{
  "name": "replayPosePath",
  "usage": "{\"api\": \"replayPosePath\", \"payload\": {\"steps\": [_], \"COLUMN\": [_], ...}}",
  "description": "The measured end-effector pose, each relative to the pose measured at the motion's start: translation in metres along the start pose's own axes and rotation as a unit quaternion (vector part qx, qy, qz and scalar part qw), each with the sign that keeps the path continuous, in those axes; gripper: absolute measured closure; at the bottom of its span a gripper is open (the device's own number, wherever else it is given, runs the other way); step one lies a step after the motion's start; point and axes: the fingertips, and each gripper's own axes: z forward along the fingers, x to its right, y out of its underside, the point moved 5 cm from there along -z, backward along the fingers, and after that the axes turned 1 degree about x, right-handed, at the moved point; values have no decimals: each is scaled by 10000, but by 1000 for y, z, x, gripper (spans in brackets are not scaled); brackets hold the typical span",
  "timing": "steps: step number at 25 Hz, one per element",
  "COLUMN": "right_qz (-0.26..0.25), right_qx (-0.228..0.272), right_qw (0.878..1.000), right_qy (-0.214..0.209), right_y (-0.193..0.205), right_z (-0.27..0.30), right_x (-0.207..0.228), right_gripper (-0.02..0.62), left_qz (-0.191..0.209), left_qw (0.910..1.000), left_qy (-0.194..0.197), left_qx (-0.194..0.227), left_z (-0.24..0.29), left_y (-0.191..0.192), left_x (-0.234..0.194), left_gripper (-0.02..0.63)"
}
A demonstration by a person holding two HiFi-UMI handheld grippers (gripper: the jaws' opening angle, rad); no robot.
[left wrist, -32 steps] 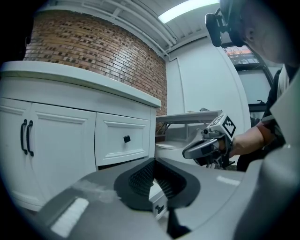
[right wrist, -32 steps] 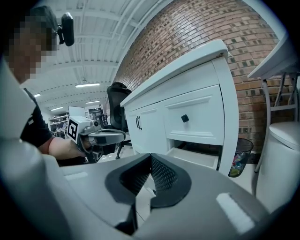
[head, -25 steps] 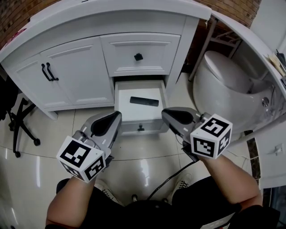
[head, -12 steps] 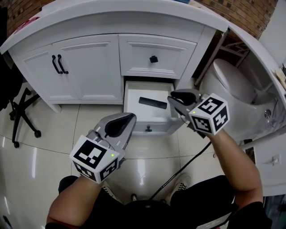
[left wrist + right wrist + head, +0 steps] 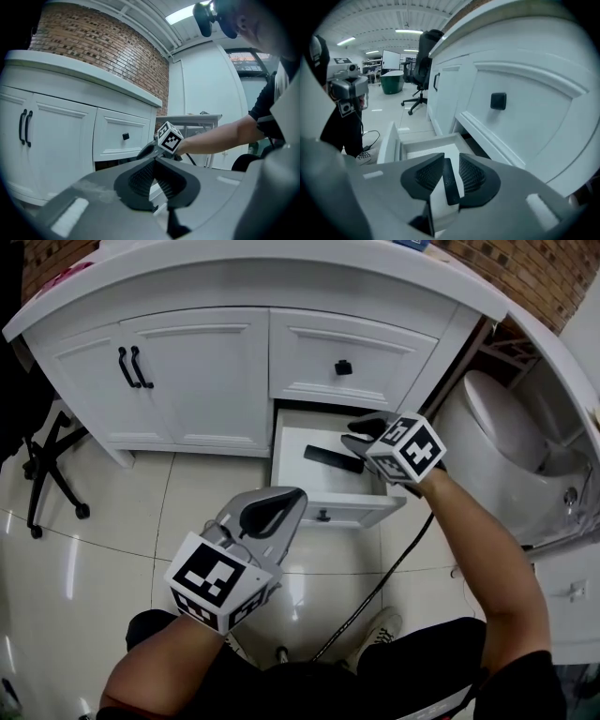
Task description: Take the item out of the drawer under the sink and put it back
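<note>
A white vanity cabinet [image 5: 197, 381] with a pale countertop [image 5: 234, 268] stands on a glossy light tile floor [image 5: 94, 559], backed by a brick wall [image 5: 525, 268]. At its left are two doors with black handles. To the right sits a shut upper drawer with a black knob [image 5: 343, 367]. Below it, the lower drawer [image 5: 328, 512] is pulled out toward the person.

The item [image 5: 332, 459], a flat black bar, lies on the drawer's white bottom, toward the far side. The right gripper [image 5: 356, 435] reaches down over the drawer's right part. Its jaws have just been opening and stand spread. In the right gripper view the item [image 5: 449, 180] shows in the gap between them, not pinched.

The left gripper [image 5: 298, 495] is held near the person, over the floor and left of the drawer front. It points toward the cabinet, and in the left gripper view its pads meet at the tips with nothing between them.

A white toilet [image 5: 506, 437] stands to the right of the cabinet. A black office chair [image 5: 47, 460] stands at the far left. The right gripper view looks past the cabinet into a large open room with ceiling strip lights.
</note>
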Motion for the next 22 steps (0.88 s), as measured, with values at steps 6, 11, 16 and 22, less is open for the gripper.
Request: {"api": "replayPosePath", "payload": {"steps": [6,11,16,22], "right_qz": [-49,-66,-185,-148], "right_qx": [-648,-1219,-1605,-1743], "right_qw": [9968,9892,9807,9754], "right_qy": [-469,-808,-1098,-1344], "right_y": [28,53,69,78], "right_z": [56,92,114,126], "right_x": [12,12,5,-1], "right_gripper": [454,433,411,396], "left_qz": [-84,-163,-215,-279], "left_qw": [9999,9998,9997,9996], "left_qy": [-13,-41,-56,-63], "left_qx": [-57,-57,-54,-83], "left_z": [3,5,4,4], "left_y": [5,4,3,5], "left_x": [-3,-5,-8,-11], "left_gripper": [600,601,601,600]}}
